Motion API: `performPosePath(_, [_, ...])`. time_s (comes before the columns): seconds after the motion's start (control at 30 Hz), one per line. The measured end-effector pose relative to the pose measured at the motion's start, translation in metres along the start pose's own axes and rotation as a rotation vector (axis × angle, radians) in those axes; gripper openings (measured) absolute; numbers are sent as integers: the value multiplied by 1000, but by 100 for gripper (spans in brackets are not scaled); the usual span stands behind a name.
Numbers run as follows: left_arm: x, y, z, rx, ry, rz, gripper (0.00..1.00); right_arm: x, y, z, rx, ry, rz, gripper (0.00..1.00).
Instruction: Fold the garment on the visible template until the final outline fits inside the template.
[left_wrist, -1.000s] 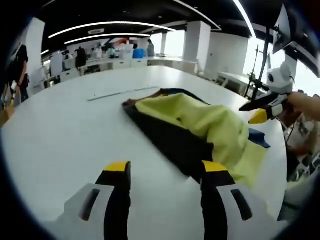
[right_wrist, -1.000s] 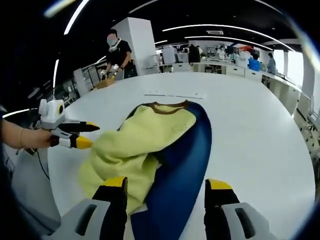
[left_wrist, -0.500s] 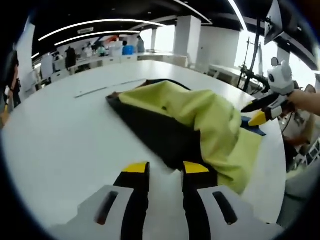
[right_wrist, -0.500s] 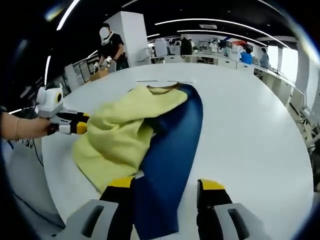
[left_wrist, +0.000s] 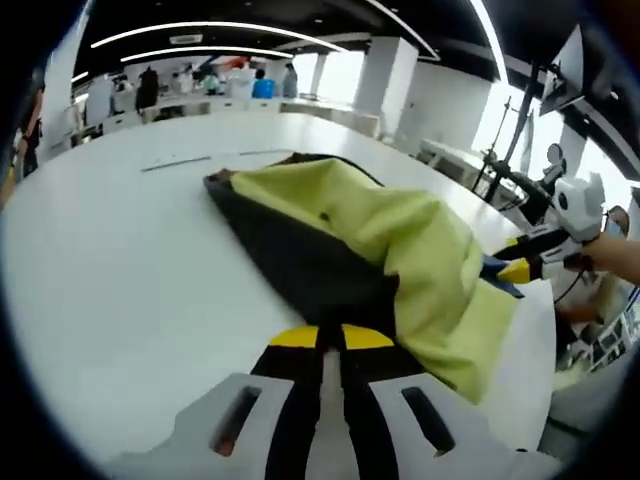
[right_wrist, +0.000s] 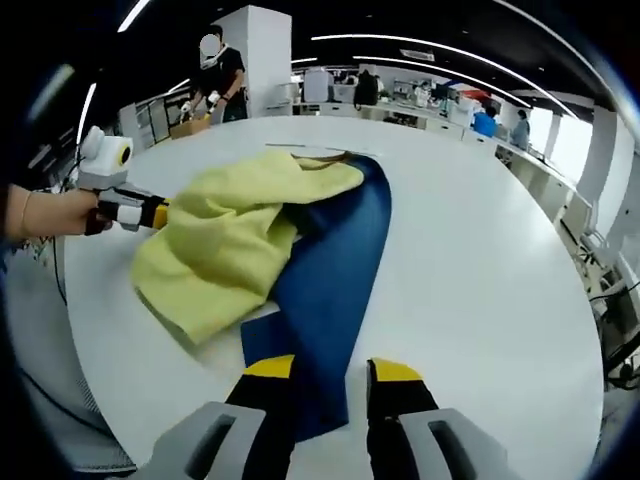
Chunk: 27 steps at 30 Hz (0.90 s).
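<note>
Left gripper view: the left tongs (left_wrist: 330, 338) sit with their yellow tips drawn almost together, right at the near edge of the dark template (left_wrist: 300, 265); whether template or cloth is pinched between them I cannot tell. The yellow-green garment (left_wrist: 400, 240) lies heaped on that template just ahead and to the right, its long axis running away from the tongs toward a brown collar at the far end, all of it on the white counter (left_wrist: 120, 270). At the right edge the right tongs (left_wrist: 520, 262) show at the garment's far side, tips at the fabric. Right gripper view: the right tongs (right_wrist: 335, 370) stand narrow but with a gap, over the near end of the template, which reads clearly blue here (right_wrist: 330, 270); nothing looks gripped. The garment (right_wrist: 225, 245) lies ahead and to the left, bunched toward the left tongs (right_wrist: 160, 212), so the left hand is nearer the cloth. This view shows bare template along the right side.
</note>
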<state>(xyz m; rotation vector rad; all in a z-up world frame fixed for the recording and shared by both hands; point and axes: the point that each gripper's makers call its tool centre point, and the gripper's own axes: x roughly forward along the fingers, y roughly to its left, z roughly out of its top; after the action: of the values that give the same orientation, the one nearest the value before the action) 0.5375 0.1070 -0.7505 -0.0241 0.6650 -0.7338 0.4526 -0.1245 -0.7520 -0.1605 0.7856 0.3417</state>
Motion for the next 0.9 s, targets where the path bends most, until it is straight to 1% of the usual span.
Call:
performPosePath(0.1, [-1, -1, 1, -6, -1, -5, 0, 0, -1, -1, 0, 4, -7, 1])
performPosePath(0.13, [-1, -2, 1, -4, -1, -6, 0, 0, -2, -2, -3, 8, -5, 0])
performPosePath(0.2, [-2, -2, 2, -10, 1, -6, 0, 0, -2, -2, 12, 9, -4, 0])
performPosePath(0.27, [-5, -2, 2, -53, 4, -2, 0, -1, -4, -1, 26, 10, -1, 0])
performPosePath(0.33, [-8, -1, 6, -72, -14, 0, 0, -2, -5, 1, 33, 8, 1, 0])
performPosePath(0.43, [-15, 0, 6, -48, -4, 14, 0, -6, -10, 7, 41, 0, -18, 0])
performPosePath(0.6, [-27, 5, 15, -53, -28, 20, 0, -12, -21, 16, 43, -13, -43, 0])
performPosePath(0.63, [-30, 8, 17, -56, -32, 30, 0, -13, -26, 19, 46, -15, -58, 0])
performPosePath(0.67, [-35, 13, 19, -79, -39, 54, 0, -14, -31, 21, 41, -17, -75, 0])
performPosePath(0.73, [-42, 19, 23, -91, -57, 60, 0, -16, -41, 23, 36, -13, -93, 0])
performPosePath(0.87, [-54, 30, 25, -112, -64, 75, 0, -20, -60, 29, 27, -20, -126, 0])
performPosePath(0.9, [-57, 34, 25, -115, -67, 81, 0, -20, -61, 30, 24, -20, -129, 0])
